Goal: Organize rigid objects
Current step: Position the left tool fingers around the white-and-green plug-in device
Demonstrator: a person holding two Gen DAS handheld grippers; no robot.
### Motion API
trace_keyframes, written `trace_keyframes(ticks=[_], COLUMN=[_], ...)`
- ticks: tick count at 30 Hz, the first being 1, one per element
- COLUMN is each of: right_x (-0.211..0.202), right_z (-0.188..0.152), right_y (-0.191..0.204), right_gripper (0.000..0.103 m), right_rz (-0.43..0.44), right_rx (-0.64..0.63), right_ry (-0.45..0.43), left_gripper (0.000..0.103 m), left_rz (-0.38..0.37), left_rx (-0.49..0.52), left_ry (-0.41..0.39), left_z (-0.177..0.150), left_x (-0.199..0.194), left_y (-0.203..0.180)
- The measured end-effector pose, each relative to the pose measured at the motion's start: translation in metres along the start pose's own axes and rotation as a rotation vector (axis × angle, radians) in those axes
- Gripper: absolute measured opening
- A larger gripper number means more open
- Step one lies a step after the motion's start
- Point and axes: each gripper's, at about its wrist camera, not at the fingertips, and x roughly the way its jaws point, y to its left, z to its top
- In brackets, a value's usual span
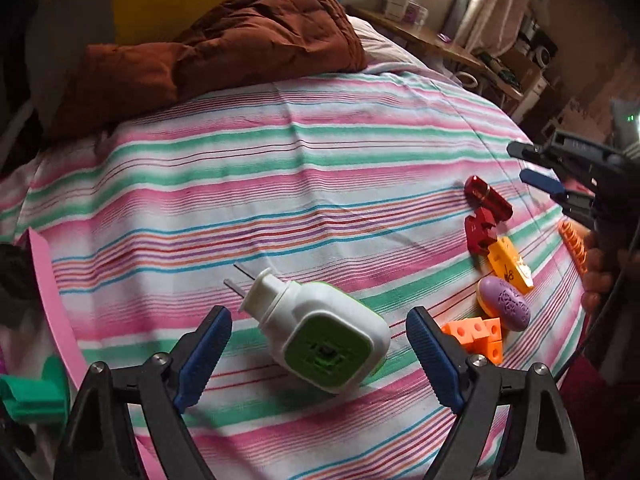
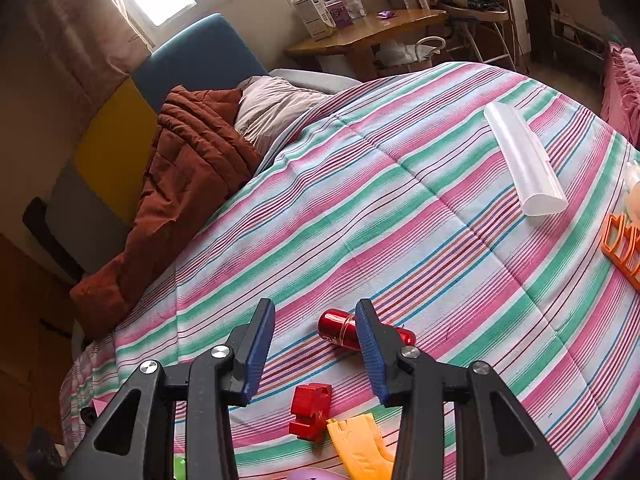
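Observation:
A white and green plug-in device [image 1: 320, 336] lies on the striped bedspread [image 1: 280, 184] between the fingers of my open, empty left gripper [image 1: 320, 344]. To its right lie a red cylinder [image 1: 486, 196], a red block [image 1: 480, 236], a yellow piece [image 1: 510, 266], a purple oval case [image 1: 504, 302] and orange cubes [image 1: 476, 332]. My right gripper [image 2: 316, 340] is open and empty above the red cylinder [image 2: 340, 330]; it also shows in the left wrist view [image 1: 532, 164]. The red block [image 2: 310, 410] and yellow piece [image 2: 360, 444] lie below it.
A brown quilt [image 1: 224, 40] is piled at the head of the bed. A translucent white case [image 2: 524, 160] and an orange rack [image 2: 624, 244] lie at the right. A pink board [image 1: 52, 304] and green object [image 1: 36, 396] sit at the left. A wooden desk [image 2: 372, 32] stands beyond.

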Motion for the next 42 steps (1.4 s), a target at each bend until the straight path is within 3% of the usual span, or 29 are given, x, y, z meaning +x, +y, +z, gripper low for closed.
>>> trace_keyframes(ticks=[9, 15, 18, 32, 39, 42], right_x=[-0.001, -0.004, -0.005, -0.001, 0.0, 0.003], right_z=[0.001, 0.001, 0.002, 0.001, 0.001, 0.001], right_y=[-0.004, -0.003, -0.004, 0.0, -0.002, -0.004], right_gripper=[0.042, 0.042, 0.042, 0.043, 0.043, 0.043], right_rz=[0.011, 0.032, 0.04, 0.053, 0.047, 0.05], right_rx=[0.02, 0.024, 0.033, 0.032, 0.039, 0.05], right_ry=[-0.001, -0.005, -0.007, 0.014, 0.017, 0.027], left_gripper=[0.089, 0.088, 0.088, 0.086, 0.083, 0.084], left_rz=[-0.034, -0.116, -0.134, -0.132, -0.119, -0.074], left_rx=[-0.243, -0.435, -0.478, -0.511, -0.468, -0.451], left_ry=[0.012, 0.037, 0.035, 0.03, 0.017, 0.001], left_z=[-0.036, -0.028, -0.018, 0.017, 0.036, 0.03], left_x=[-0.008, 0.001, 0.005, 0.027, 0.024, 0.014], left_y=[0.013, 0.02, 0.017, 0.016, 0.018, 0.021])
